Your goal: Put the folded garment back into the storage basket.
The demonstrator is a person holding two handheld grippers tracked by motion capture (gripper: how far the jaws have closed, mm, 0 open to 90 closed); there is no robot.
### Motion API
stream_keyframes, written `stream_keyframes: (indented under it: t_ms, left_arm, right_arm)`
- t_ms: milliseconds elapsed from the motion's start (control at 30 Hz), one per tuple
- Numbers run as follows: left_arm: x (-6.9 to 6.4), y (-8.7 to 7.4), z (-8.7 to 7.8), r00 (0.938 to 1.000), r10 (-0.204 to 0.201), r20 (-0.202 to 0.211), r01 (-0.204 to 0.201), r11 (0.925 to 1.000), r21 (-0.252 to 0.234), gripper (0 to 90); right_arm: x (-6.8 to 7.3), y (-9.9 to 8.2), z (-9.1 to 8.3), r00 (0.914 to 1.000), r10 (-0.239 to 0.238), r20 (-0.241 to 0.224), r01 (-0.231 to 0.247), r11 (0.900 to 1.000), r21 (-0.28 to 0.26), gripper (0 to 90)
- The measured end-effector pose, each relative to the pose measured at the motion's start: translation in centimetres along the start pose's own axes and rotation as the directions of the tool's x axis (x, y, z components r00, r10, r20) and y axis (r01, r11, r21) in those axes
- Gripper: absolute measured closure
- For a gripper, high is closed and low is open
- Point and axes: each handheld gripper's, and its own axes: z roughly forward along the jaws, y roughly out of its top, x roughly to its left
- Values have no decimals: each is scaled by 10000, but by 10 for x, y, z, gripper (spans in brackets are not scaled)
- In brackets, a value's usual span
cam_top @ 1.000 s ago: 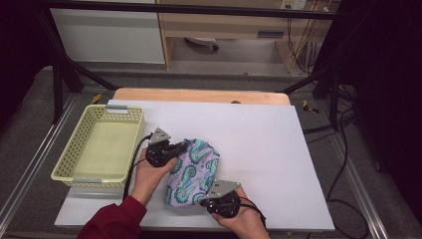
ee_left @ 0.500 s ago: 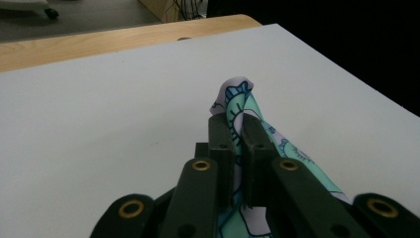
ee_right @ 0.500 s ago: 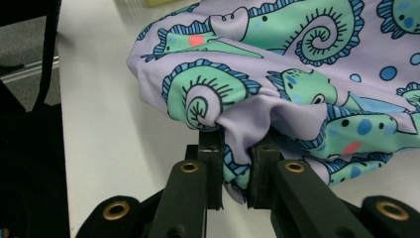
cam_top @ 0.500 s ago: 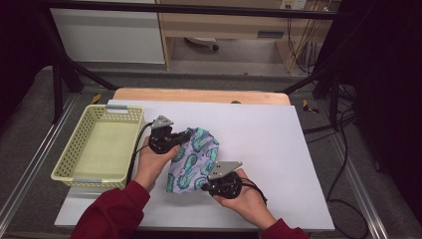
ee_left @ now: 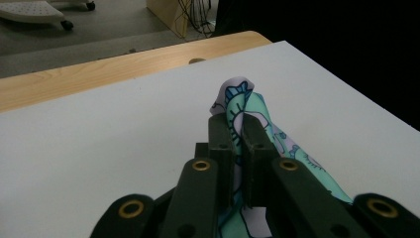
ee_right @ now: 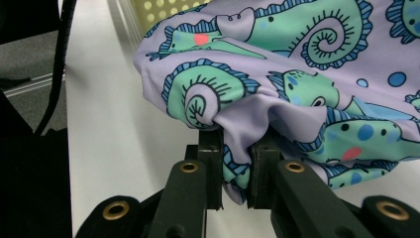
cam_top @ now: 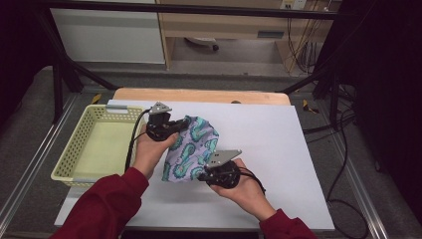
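A lilac cloth [cam_top: 191, 147] printed with teal seahorses hangs between my two grippers above the white table top. In the high view my left gripper [cam_top: 175, 128] pinches its far left corner, and my right gripper [cam_top: 203, 174] holds its near edge. The left gripper view looks along shut jaws at a fold of the cloth [ee_left: 236, 106] squeezed between them. In the right gripper view the jaws clamp a bunched edge of the cloth [ee_right: 277, 84], which spreads above them.
A pale yellow mesh basket [cam_top: 67, 159] stands empty at the table's left side, beside my left hand. The white sheet [cam_top: 278, 149] covers the table, with a wooden strip [cam_top: 199, 94] along its far edge. Black frame legs and cables stand on the floor beyond.
Both hands have risen and moved toward the far side, lifting the cloth off the table. The cloth now hangs stretched between the grippers instead of lying bunched.
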Motion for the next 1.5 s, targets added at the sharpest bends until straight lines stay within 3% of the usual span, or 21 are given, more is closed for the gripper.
stream_keyframes:
  t_ms: [567,1300,1500]
  left_arm:
    - [11,5,-10,9998,-91,-153,90,9999,-70,855]
    - [37,12,-41,9976,-273,-630,260,9994,-206,856]
    - [39,13,-45,9976,-115,-679,110,9999,-79,857]
  right_arm:
    - [1,18,9,9998,-48,-185,48,10000,0,804]
    - [13,54,19,9989,-215,-414,208,9996,-172,802]
    - [14,59,23,9985,-268,-468,259,9995,-193,803]
